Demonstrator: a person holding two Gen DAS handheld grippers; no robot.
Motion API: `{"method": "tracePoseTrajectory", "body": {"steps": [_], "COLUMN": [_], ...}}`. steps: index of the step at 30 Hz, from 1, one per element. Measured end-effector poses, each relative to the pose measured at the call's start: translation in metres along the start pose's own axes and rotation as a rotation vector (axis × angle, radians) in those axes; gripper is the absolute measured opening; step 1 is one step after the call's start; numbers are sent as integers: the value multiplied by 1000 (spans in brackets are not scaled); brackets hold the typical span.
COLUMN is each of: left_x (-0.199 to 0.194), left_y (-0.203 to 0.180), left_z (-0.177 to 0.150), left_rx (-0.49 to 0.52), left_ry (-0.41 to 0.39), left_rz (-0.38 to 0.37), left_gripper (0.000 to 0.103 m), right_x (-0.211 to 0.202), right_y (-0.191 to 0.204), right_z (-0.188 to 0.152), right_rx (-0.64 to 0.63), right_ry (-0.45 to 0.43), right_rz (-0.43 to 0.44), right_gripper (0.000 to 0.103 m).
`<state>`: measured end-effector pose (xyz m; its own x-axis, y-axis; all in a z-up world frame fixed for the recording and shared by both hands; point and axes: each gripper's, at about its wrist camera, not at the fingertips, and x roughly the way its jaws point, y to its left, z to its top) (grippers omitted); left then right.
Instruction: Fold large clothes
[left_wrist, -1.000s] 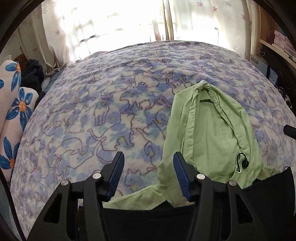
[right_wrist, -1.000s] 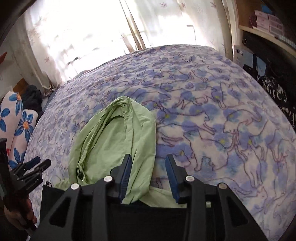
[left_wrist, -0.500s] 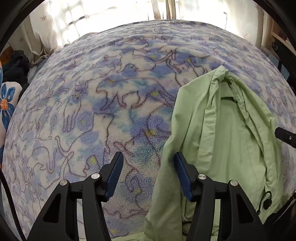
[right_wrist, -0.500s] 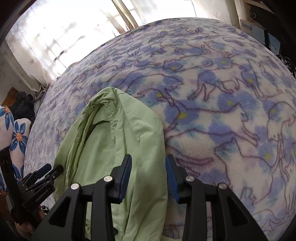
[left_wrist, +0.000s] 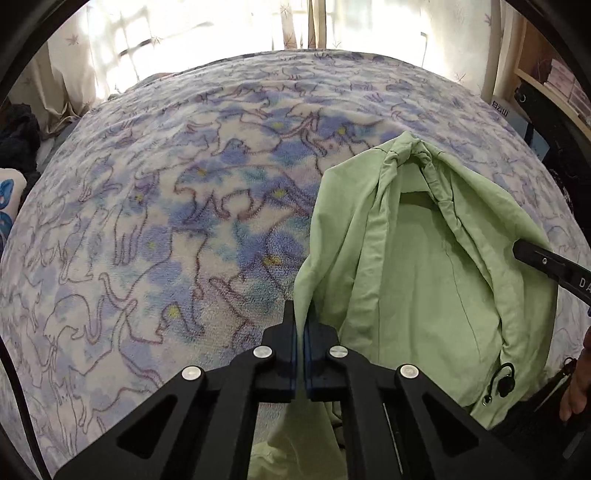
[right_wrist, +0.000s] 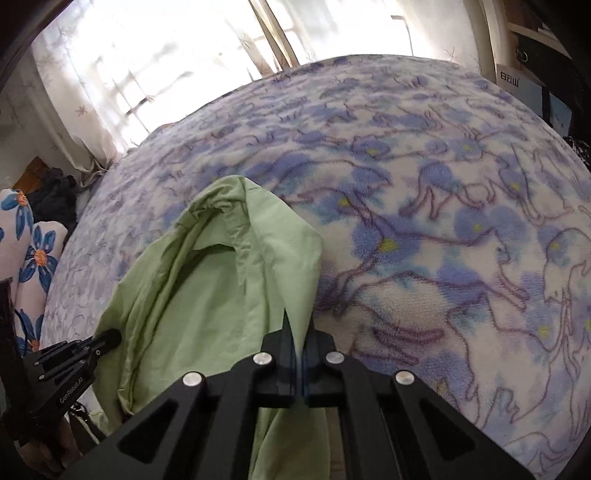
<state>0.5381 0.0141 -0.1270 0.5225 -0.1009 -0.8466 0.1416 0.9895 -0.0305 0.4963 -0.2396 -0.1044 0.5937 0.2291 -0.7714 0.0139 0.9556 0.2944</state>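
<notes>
**Both edges pinched, ready to lift**

Spread across the bed: a blue cat-print blanket (left_wrist: 155, 229); on its near side, a pale green hooded garment (left_wrist: 424, 280), hood pointing far, body trailing off the near edge; clamped on the garment's left edge, the left gripper (left_wrist: 300, 332), jaws just closed on cloth; clamped likewise on the right edge, the right gripper (right_wrist: 299, 343), fabric between the pads. Best done by lifting both together, level, keeping the cloth taut; no tugging, lest thin fabric slip free.
</notes>
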Motion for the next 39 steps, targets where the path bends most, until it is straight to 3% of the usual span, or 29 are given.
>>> {"method": "tracePoseTrajectory", "body": {"steps": [5, 11, 13, 16, 20, 28, 37, 39], "left_x": [-71, -152, -168, -184, -206, -262, -298, -298], "left_y": [12, 37, 47, 62, 76, 77, 48, 42], "left_z": [-24, -100, -132, -173, -217, -260, -296, -302], "left_rx": [9, 2, -8, -24, -18, 10, 26, 21], "left_ry": [-75, -122, -108, -65, -21, -22, -16, -12], "left_rz": [-51, -125, -133, -141, -109, -107, -184, -206], "left_gripper": [1, 1, 2, 3, 3, 7, 21, 30], "right_x": [-83, -173, -188, -192, -201, -267, -322, -322], "right_y": [39, 68, 67, 56, 37, 36, 67, 73], "right_z": [-21, -86, -110, -143, -181, -234, -268, -276], "right_rx": [-138, -310, -327, -339, -299, -286, -317, -321], "right_ry": [-130, -214, -190, -48, 58, 90, 109, 115], "right_rz": [119, 164, 129, 89, 36, 67, 169, 190], "right_gripper": [1, 2, 6, 15, 15, 15, 16, 21]}}
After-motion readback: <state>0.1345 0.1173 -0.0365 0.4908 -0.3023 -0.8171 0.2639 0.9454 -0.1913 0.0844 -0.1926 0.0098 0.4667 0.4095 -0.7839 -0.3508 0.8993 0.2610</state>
